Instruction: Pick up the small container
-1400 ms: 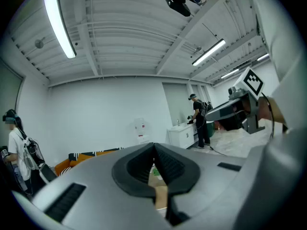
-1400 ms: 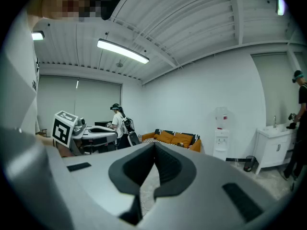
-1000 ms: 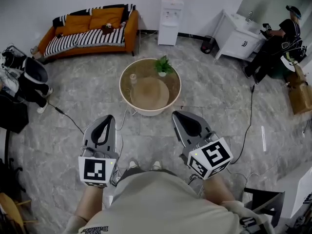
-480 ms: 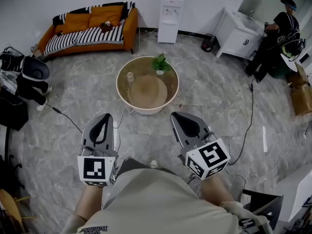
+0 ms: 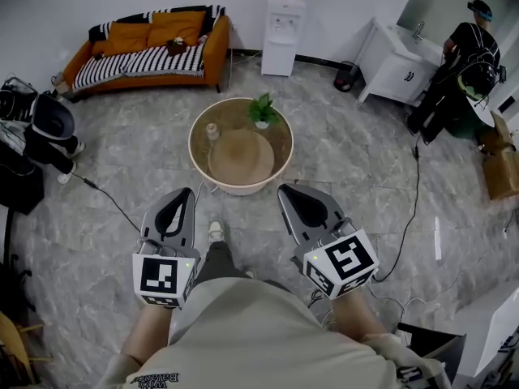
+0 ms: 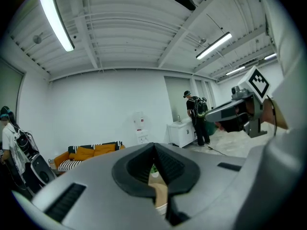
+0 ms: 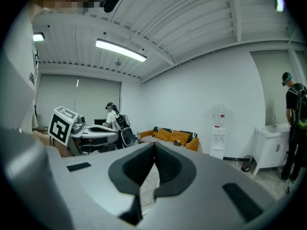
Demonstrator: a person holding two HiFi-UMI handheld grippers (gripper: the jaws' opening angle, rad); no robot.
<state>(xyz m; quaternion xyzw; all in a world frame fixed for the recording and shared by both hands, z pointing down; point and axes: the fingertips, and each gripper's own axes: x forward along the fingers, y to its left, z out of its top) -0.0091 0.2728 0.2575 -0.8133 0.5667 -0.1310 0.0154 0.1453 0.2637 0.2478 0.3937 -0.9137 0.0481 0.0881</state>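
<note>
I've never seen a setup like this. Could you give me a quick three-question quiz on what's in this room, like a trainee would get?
1. Which of these stands on the round table along with the small container?
A. potted plant
B. laptop
C. kettle
2. Open or shut: how do the jaws of the left gripper and the right gripper stand?
3. True or false: a gripper holds the small container.

Key: 1 A. 2 shut, both of them. 3 false, it sits on the table, well clear of both.
</note>
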